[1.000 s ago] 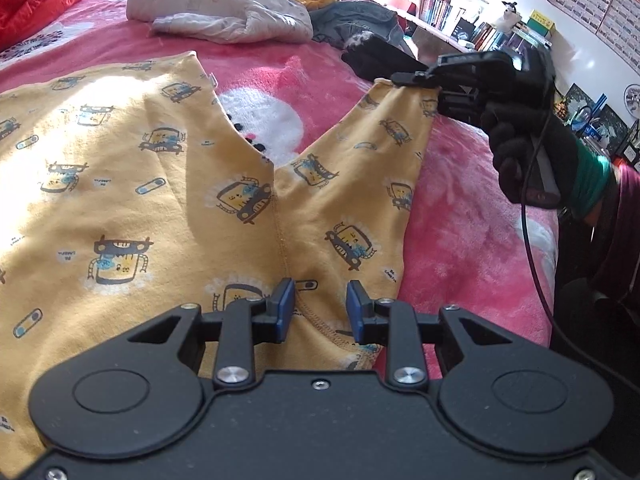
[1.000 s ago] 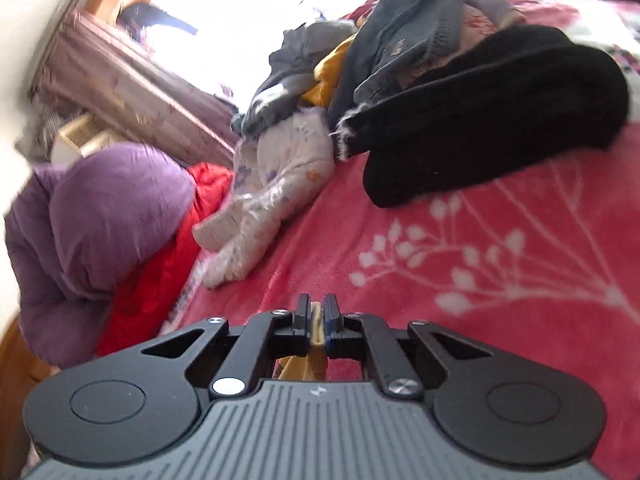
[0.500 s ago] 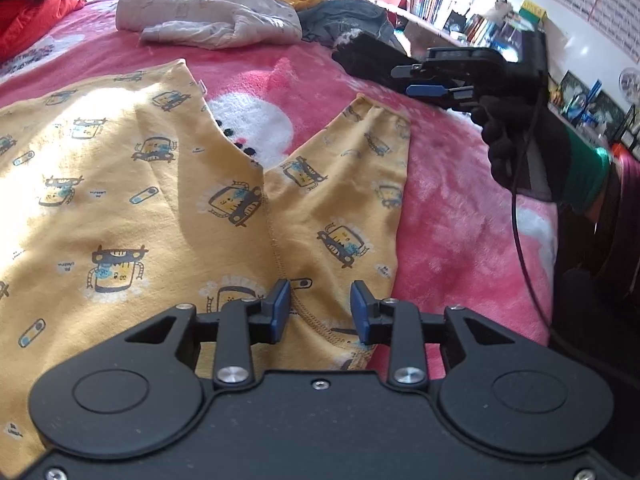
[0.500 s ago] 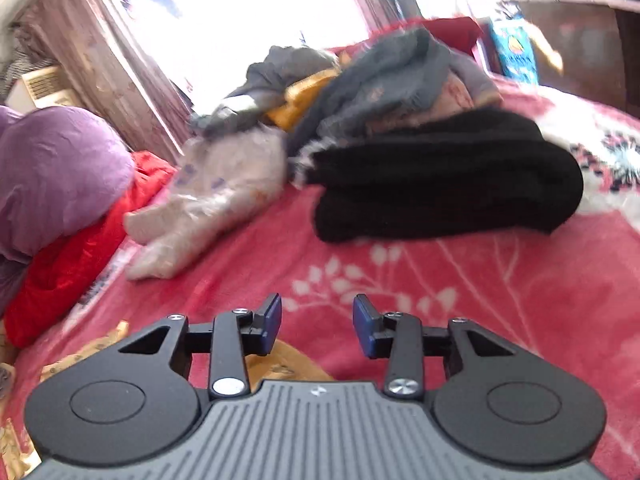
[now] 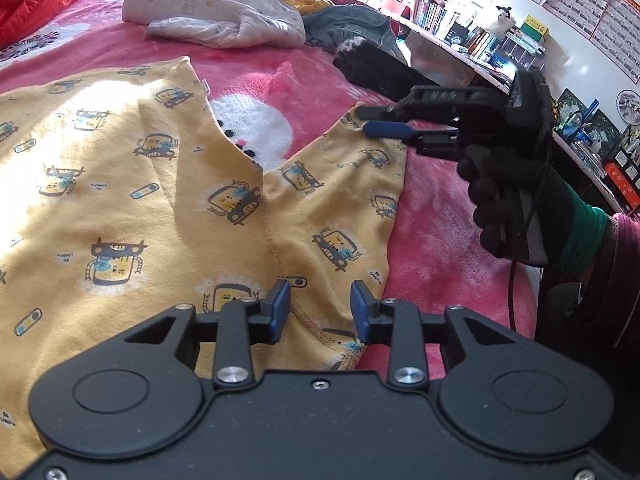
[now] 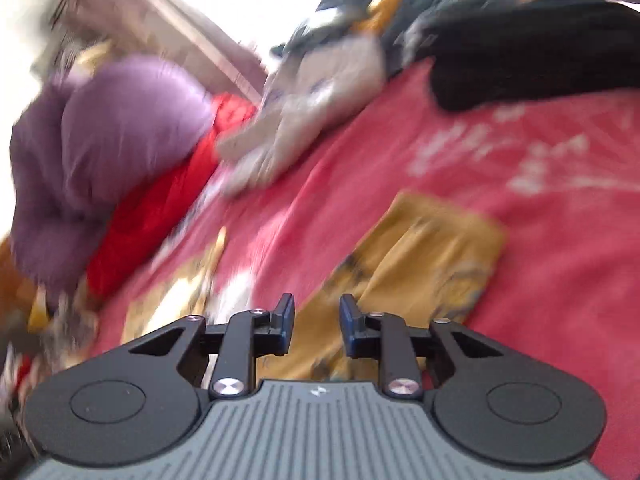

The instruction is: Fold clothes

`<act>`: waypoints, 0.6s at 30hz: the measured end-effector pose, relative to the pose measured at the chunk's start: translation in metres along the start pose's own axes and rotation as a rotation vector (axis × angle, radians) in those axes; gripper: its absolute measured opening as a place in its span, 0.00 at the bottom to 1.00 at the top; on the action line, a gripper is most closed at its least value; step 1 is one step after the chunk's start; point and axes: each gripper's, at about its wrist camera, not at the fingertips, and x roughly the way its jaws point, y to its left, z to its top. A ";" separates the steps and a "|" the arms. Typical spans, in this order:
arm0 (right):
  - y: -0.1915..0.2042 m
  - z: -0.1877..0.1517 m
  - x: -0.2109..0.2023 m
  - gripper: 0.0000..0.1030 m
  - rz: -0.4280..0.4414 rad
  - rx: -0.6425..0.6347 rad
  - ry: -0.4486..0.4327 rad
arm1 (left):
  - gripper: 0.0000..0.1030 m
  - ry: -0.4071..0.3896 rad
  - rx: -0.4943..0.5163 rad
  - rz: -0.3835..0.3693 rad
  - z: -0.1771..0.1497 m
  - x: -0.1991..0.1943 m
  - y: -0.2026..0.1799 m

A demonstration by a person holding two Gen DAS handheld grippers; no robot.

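Your left gripper (image 5: pixel 316 312) sits low over the waistband end of the yellow printed pants (image 5: pixel 160 208), jaws part open. The stitched waistband seam runs between the blue pads (image 5: pixel 280 308), but they aren't pressing on it, so nothing is held there.

Your right gripper (image 5: pixel 370 122) is over the cuff of the right-hand pant leg (image 6: pixel 412 264), gloved hand (image 5: pixel 516 200) on the handle. Its jaws have just been closing a bit after springing open, and they now stand part open with nothing between them. The cuff lies flat on the bed under and ahead of the fingertips. The right wrist view is badly motion-blurred, so I can't tell whether the tips touch the cloth.

The pants are spread flat on the red floral blanket (image 5: pixel 440 216), waistband toward your near edge, both legs running away from you. A white patch of the blanket print shows in the V between them. The left leg is in strong sun.

Toward the far edge of the bed: a pale crumpled garment (image 5: pixel 216 20), a grey one behind it, and a folded black knit (image 6: pixel 532 52) toward the far right. A purple bundle (image 6: pixel 116 152) and a red one sit at the far left corner.
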 end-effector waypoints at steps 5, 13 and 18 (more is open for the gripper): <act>0.010 -0.015 -0.008 0.38 0.186 0.013 0.101 | 0.30 -0.012 -0.020 -0.004 0.003 -0.003 0.004; 0.036 -0.053 0.009 0.38 0.229 -0.100 0.259 | 0.30 -0.005 -0.038 0.001 0.002 -0.003 0.007; -0.007 -0.011 -0.002 0.45 0.151 0.070 0.093 | 0.30 0.001 -0.042 -0.003 0.002 -0.001 0.009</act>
